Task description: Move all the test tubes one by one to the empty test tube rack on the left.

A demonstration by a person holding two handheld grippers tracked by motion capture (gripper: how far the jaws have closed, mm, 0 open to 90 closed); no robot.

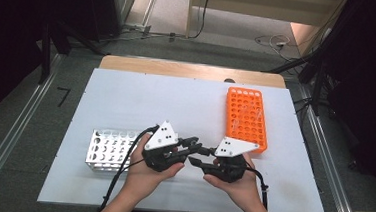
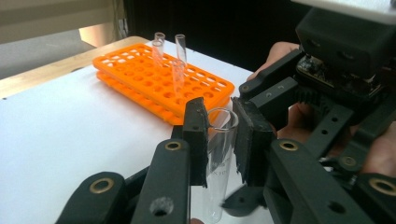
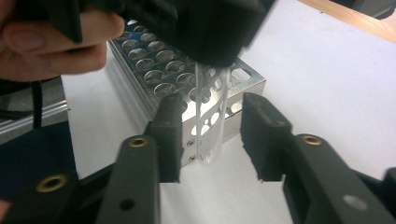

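clear glass test tube (image 2: 219,154), upright, open-topped

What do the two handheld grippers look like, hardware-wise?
Both are matte black linkage builds. The left gripper and right gripper each carry a grey three-cornered plate with small dark dots on top and trail a black cable. Brass-coloured pivot bushings mark the arms; the jaws end in flat black rubbery pads. The forearms are bare, with no sleeves.
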